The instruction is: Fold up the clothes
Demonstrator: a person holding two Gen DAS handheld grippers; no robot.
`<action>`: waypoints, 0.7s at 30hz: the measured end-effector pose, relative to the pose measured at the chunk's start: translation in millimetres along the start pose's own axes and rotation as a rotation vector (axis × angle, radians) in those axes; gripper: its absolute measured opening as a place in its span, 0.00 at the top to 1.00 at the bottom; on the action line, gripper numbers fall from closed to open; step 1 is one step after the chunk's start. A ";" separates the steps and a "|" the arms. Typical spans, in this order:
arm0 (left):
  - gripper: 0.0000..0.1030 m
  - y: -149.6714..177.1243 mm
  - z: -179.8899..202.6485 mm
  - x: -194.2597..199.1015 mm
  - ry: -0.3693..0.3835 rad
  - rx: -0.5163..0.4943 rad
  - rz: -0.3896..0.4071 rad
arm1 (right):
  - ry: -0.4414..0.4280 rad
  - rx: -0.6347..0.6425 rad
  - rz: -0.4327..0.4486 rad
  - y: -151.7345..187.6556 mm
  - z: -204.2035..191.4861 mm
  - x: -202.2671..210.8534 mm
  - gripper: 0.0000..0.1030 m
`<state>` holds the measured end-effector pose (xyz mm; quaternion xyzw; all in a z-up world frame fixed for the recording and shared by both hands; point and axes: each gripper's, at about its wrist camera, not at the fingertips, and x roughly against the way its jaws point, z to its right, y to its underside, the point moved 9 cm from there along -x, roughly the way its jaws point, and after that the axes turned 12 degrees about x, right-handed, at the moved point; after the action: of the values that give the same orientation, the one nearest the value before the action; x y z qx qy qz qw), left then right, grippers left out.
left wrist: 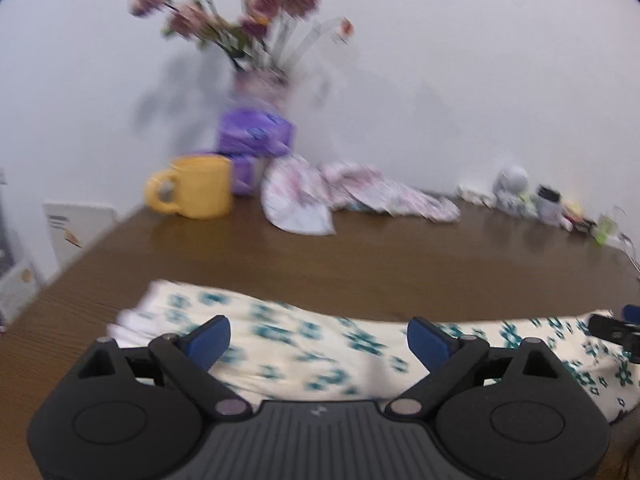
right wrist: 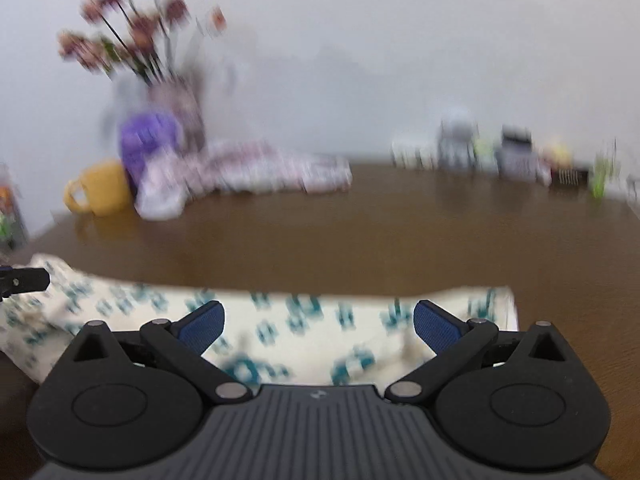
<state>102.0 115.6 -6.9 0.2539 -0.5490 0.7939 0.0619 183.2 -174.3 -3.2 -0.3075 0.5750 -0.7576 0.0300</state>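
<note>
A cream cloth with teal flower print (left wrist: 304, 340) (right wrist: 304, 328) lies flat and folded along the near edge of the brown wooden table (left wrist: 360, 256) (right wrist: 360, 232). My left gripper (left wrist: 318, 340) hovers over its left half, jaws wide open, nothing between the blue pads. My right gripper (right wrist: 318, 326) hovers over its right half, also open and empty. The right gripper's tip (left wrist: 616, 326) shows at the right edge of the left wrist view, and the left gripper's finger (right wrist: 24, 280) shows at the left edge of the right wrist view. A second, pink-patterned garment (left wrist: 360, 196) (right wrist: 248, 172) lies crumpled at the back.
At the back left stand a yellow mug (left wrist: 196, 188) (right wrist: 100, 190), a purple pack (left wrist: 256, 132) and a vase of flowers (left wrist: 248, 28). Small items (left wrist: 532, 196) (right wrist: 500, 152) line the back right by the white wall. Both views are motion-blurred.
</note>
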 end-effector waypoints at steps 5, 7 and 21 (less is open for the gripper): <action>0.09 -4.2 -30.8 18.4 -0.026 0.034 -0.003 | -0.121 0.111 -0.046 -8.3 -43.9 -1.3 0.01; 0.10 -2.5 -40.8 22.8 -0.034 0.030 -0.011 | -0.176 0.138 -0.031 -12.5 -67.4 -3.6 0.01; 0.44 6.8 -104.8 12.6 -0.029 0.066 -0.101 | -0.514 0.440 -0.024 -44.1 -222.8 -32.4 0.33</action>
<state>53.4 205.3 -34.7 0.2945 -0.5098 0.8037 0.0856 111.5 43.5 -11.2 -0.4814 0.3678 -0.7614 0.2308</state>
